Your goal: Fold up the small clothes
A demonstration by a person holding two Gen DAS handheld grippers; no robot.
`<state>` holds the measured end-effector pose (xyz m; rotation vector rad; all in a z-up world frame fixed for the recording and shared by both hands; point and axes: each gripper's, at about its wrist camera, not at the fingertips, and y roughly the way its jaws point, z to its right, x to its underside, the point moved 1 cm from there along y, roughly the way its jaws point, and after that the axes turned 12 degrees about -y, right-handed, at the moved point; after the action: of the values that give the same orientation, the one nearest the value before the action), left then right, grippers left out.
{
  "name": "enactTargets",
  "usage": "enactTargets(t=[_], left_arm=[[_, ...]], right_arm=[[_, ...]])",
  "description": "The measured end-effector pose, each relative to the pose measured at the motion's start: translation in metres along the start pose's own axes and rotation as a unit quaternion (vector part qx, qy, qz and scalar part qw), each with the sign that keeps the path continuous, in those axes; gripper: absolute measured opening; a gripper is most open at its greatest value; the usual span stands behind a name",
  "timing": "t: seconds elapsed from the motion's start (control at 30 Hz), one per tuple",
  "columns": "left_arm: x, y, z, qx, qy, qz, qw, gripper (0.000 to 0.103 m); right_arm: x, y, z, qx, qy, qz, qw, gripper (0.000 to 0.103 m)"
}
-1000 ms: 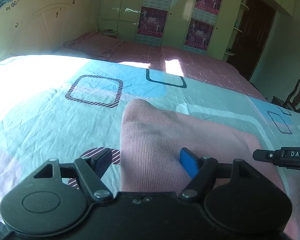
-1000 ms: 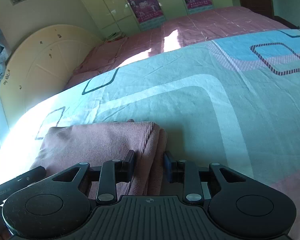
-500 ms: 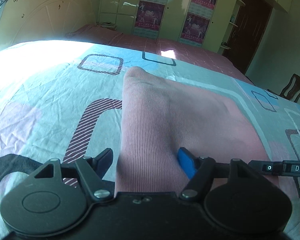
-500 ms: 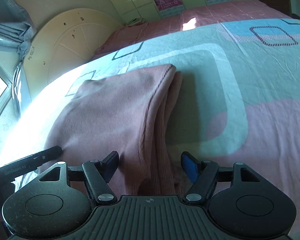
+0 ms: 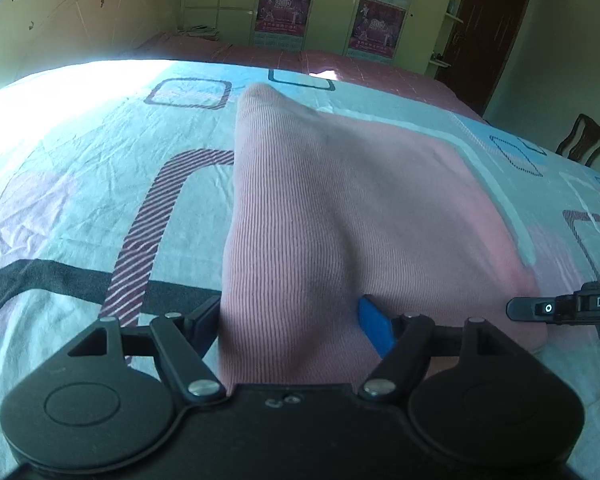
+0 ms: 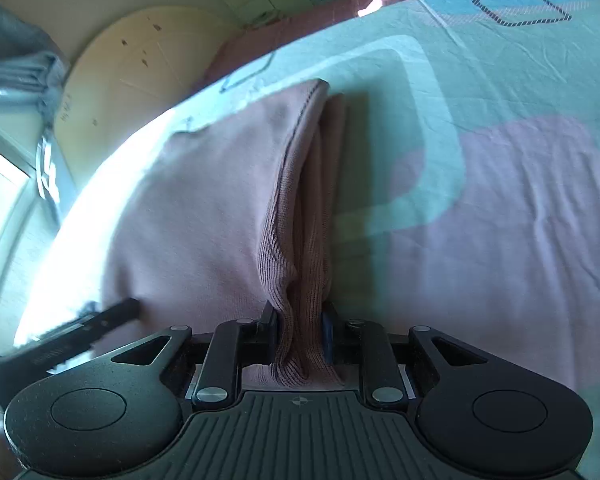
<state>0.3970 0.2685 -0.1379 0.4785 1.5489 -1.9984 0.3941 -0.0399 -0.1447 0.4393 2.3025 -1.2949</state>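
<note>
A pink ribbed knit garment [image 5: 340, 208] lies folded on a bed covered by a pale blue sheet [image 5: 80, 168] patterned with rounded squares. Compared with a second ago, more of the garment shows in both views and it reaches closer to each camera. The right gripper [image 6: 298, 328], whose jaws stood wide around the stacked fold edge half a second ago, is now closing, its jaws pressed on that bunched edge of layers. The left gripper [image 5: 290, 320] has its jaws spread wide as before, one on either side of a raised ridge of the garment, the left one touching the cloth. No containers are visible. A wooden headboard [image 5: 80, 12] and wardrobe doors with posters [image 5: 284, 12] stand behind.
</note>
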Motion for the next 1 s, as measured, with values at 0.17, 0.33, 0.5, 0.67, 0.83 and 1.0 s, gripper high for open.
enactTargets(t=[0.17,0.33,0.5,0.67,0.83,1.0], left_arm=[[0.001,-0.012,0.003,-0.003,0.007,0.009,0.9999,0.071],[0.01,-0.006,0.002,-0.019,0.004,0.006,0.9998,0.074],[0.006,-0.021,0.008,-0.022,0.009,0.012,0.9997,0.073],[0.004,-0.054,0.017,-0.023,0.021,0.037,0.9988,0.09],[0.01,-0.096,0.033,-0.016,0.039,0.053,0.9977,0.098],[0.023,-0.144,0.051,-0.043,0.069,0.074,0.9939,0.1]], right_arm=[[-0.001,-0.021,-0.019,0.049,-0.038,0.024,0.998,0.021],[0.008,-0.026,-0.067,0.113,-0.158,0.052,0.98,0.021],[0.019,-0.017,-0.054,0.132,-0.123,0.026,0.983,0.021],[0.027,-0.048,-0.074,0.107,-0.102,0.065,0.987,0.023],[0.043,-0.083,-0.105,0.106,-0.11,0.091,0.984,0.076],[0.058,-0.109,-0.119,0.065,-0.083,0.073,0.992,0.077]])
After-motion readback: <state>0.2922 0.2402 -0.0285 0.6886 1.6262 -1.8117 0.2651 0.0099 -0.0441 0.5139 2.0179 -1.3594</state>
